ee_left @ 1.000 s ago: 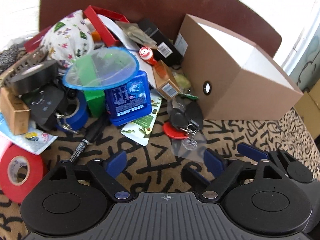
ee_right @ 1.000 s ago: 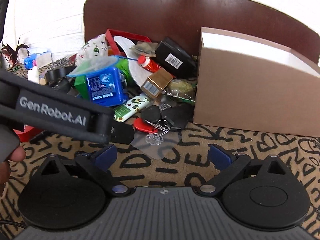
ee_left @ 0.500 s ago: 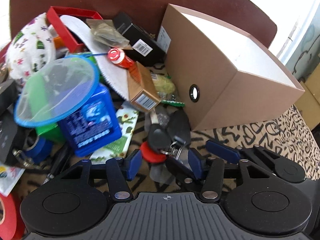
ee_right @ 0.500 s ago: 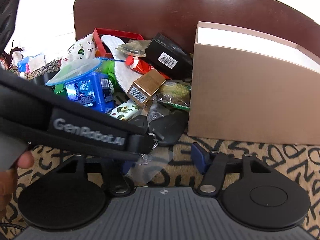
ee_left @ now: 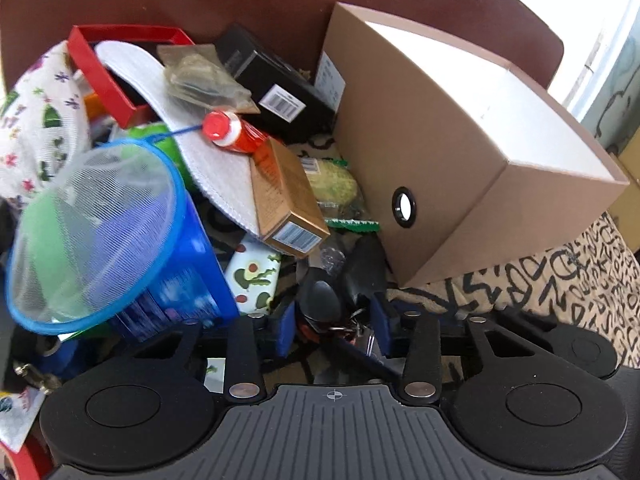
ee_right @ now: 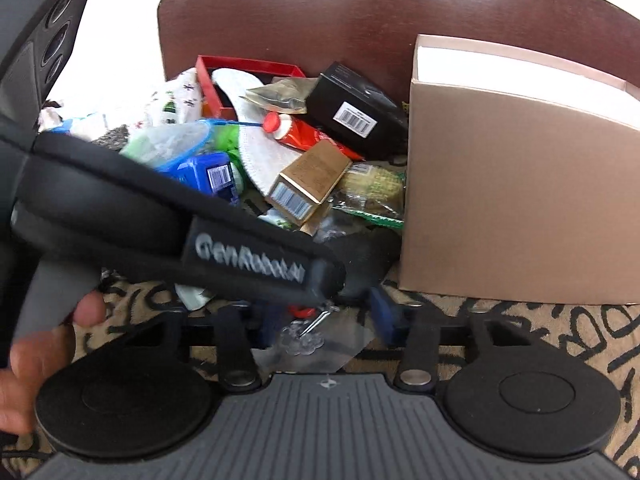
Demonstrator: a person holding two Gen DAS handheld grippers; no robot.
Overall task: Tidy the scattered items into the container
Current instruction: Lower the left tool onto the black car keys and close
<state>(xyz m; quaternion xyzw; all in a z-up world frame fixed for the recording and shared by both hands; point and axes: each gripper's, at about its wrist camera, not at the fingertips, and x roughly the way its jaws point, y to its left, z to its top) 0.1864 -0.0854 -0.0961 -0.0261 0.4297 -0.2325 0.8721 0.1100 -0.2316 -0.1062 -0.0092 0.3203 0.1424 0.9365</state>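
Both tools have advanced over the patterned cloth [ee_left: 580, 272], closing around the key bunch [ee_left: 328, 300].

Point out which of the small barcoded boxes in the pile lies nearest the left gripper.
The gold-brown carton, barcode end facing the left gripper; the black box sits farther back, against the brown container.

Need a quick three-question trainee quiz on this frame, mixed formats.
1. True or false: the brown box stands right of the clutter pile.
2. What lies between the left hand-held gripper's closing jaws? A) red tube B) key bunch C) black box
3. Fill in: a red-capped tube rests on a white ____.

Key: 1 true; 2 B, the key bunch; 3 insole.
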